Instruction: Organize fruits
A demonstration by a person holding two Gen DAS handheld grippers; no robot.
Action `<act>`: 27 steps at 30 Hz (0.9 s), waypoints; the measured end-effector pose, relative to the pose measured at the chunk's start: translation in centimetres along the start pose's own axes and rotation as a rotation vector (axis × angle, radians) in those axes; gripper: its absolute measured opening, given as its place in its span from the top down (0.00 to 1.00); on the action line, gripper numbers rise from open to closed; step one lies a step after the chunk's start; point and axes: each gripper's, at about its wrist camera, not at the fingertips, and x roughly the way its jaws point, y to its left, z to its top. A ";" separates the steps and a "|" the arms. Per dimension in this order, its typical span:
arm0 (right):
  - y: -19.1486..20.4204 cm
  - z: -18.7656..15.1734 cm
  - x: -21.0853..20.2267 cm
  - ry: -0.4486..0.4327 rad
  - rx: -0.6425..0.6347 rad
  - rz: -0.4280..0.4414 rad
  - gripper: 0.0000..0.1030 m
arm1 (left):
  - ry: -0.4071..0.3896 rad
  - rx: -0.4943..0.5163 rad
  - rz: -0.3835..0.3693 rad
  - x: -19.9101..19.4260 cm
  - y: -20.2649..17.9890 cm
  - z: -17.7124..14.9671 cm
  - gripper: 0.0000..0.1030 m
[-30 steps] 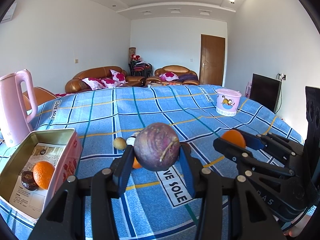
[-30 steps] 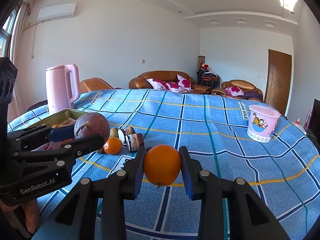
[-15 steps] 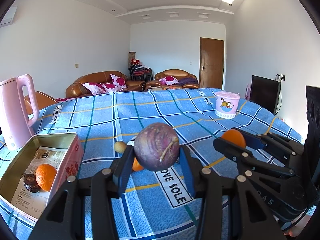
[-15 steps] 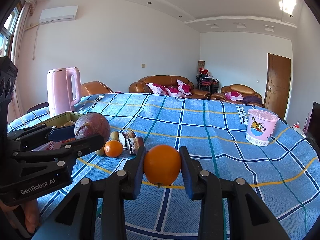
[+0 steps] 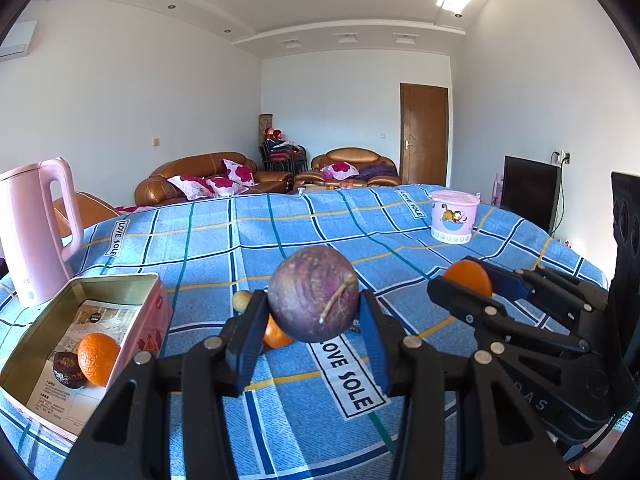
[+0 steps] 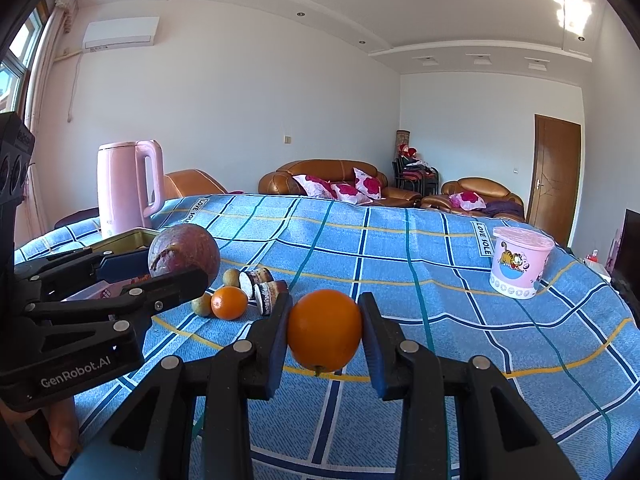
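— Above the blue checked cloth, what is clamped in the left gripper?
— A purple fruit is gripped; an orange is clamped by the right gripper.

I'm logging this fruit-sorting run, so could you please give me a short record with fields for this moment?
left gripper: shut on round purple fruit, held above the cloth
right gripper: shut on large orange, also lifted
open pink metal tin: holds an orange, a dark round cake and a leaflet
loose on blue checked cloth: small orange, two small tan fruits, two wrapped cakes
background items: pink kettle, pink cartoon tub
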 end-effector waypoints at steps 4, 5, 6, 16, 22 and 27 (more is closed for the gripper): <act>0.0 0.0 -0.1 -0.010 -0.002 -0.001 0.65 | -0.012 -0.002 0.001 -0.2 0.1 0.0 0.54; 0.0 0.0 -0.2 -0.012 -0.002 -0.001 0.65 | -0.016 -0.002 0.002 -0.2 0.1 0.0 0.54; 0.1 0.0 -0.2 -0.014 -0.003 -0.001 0.65 | -0.019 -0.001 0.003 -0.3 0.0 0.0 0.54; 0.1 -0.1 -0.6 -0.041 -0.008 0.001 0.65 | -0.051 0.009 0.007 -0.8 0.0 -0.1 0.54; 0.1 -0.2 -0.9 -0.060 -0.013 0.002 0.65 | -0.063 0.007 0.010 -1.0 0.0 -0.2 0.54; 0.2 -0.3 -1.3 -0.080 -0.017 0.002 0.65 | -0.075 0.007 0.016 -1.3 0.1 -0.2 0.54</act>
